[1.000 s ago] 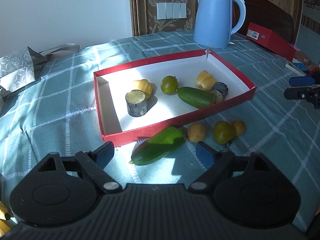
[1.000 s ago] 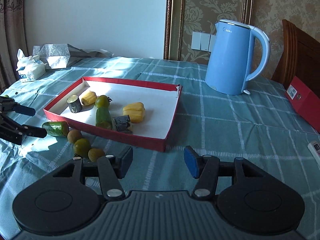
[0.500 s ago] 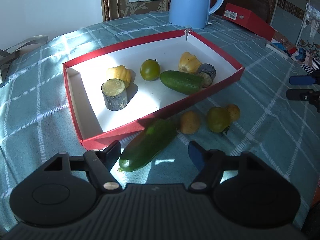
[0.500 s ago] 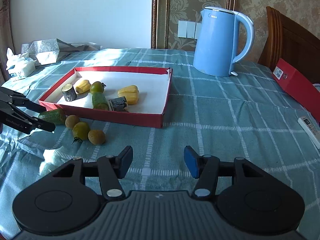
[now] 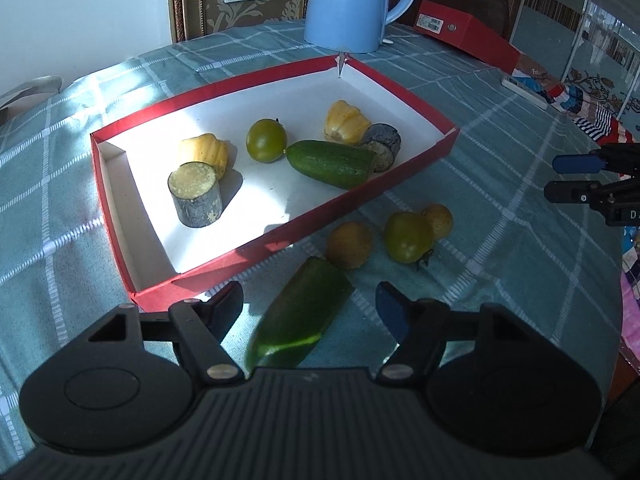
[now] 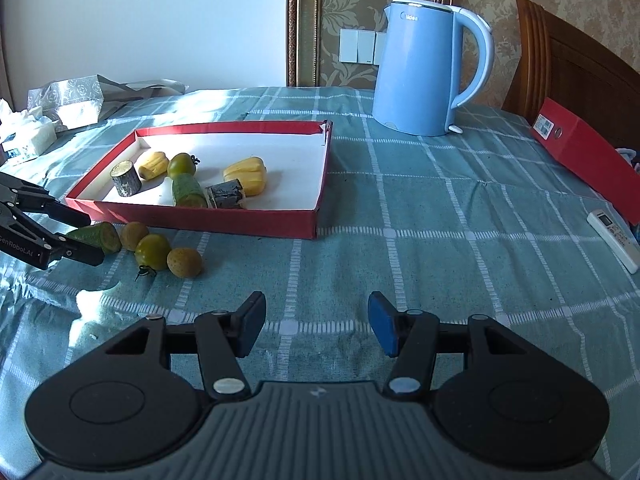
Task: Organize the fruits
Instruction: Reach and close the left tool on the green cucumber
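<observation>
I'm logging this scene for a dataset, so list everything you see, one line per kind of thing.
tray: 1, red with white inside, on the tablecloth.
cucumber pieces: 2, green, one in the tray, one outside between the left gripper's fingers.
green tomatoes: 2, one in the tray, one outside.
yellow fruit pieces: 2, in the tray.
dark-skinned cut chunks: 2, in the tray.
small brown fruits: 2, outside beside the tomato.
kettle: 1, blue, behind the tray.
red box: 1, table's right side.
remote: 1, white, near the red box.
tablecloth: 1, teal checked.
left gripper: open, around the outside cucumber.
right gripper: open, empty.
</observation>
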Tool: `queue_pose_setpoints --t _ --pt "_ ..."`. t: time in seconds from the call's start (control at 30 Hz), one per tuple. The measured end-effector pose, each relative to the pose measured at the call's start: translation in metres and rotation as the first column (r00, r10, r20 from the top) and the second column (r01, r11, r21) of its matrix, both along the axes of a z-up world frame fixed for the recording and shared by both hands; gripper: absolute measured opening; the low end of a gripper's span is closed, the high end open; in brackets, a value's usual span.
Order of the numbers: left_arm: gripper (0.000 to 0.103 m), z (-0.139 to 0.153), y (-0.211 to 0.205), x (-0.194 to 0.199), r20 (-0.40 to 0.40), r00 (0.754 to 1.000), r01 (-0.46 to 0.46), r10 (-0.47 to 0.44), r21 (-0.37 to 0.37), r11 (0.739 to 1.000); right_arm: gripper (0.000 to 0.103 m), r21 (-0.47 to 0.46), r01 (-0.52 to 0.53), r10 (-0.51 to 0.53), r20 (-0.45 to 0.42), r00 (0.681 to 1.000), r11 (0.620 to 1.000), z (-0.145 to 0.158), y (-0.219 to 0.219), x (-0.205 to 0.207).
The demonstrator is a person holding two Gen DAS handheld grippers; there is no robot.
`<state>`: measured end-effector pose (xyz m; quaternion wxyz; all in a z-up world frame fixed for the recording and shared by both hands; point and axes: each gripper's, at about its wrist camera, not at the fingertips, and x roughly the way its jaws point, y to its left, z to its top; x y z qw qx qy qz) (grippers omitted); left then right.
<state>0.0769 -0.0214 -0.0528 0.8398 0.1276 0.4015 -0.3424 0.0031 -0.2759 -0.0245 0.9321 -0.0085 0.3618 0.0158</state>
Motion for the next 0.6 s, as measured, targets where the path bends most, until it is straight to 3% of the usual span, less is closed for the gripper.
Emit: queue_pose_setpoints --t 0.07,0.2,0.33,0.5,0.6 --pt "0.070 -0.004 -0.001 0.002 -0.007 1.000 0.006 -0.006 0.012 1.000 0.056 -0.002 -0.004 0.004 -0.002 1.000 1.000 0.000 0.001 0.001" --pt "0.056 -0.004 -0.003 -0.004 0.001 0.998 0.058 -0.058 0.034 0.998 0.056 -0.002 -0.003 0.003 0.000 1.000 1.000 0.001 0.002 0.001" --pt "0.056 -0.003 -0.005 -0.014 0.015 0.992 0.122 -0.123 0.057 0.991 0.056 0.002 0.007 -0.007 -0.004 1.000 1.000 -0.001 -0.001 0.002" --pt "0.055 -0.009 -0.003 -0.012 0.011 0.994 0.105 -0.106 0.071 0.992 0.055 0.002 0.003 -0.003 -0.004 1.000 1.000 -0.002 0.000 0.003" --pt "0.041 -0.009 -0.003 -0.014 0.033 0.995 0.094 -0.096 0.071 0.993 0.055 0.001 -0.007 0.007 0.003 1.000 1.000 -0.001 0.002 0.003"
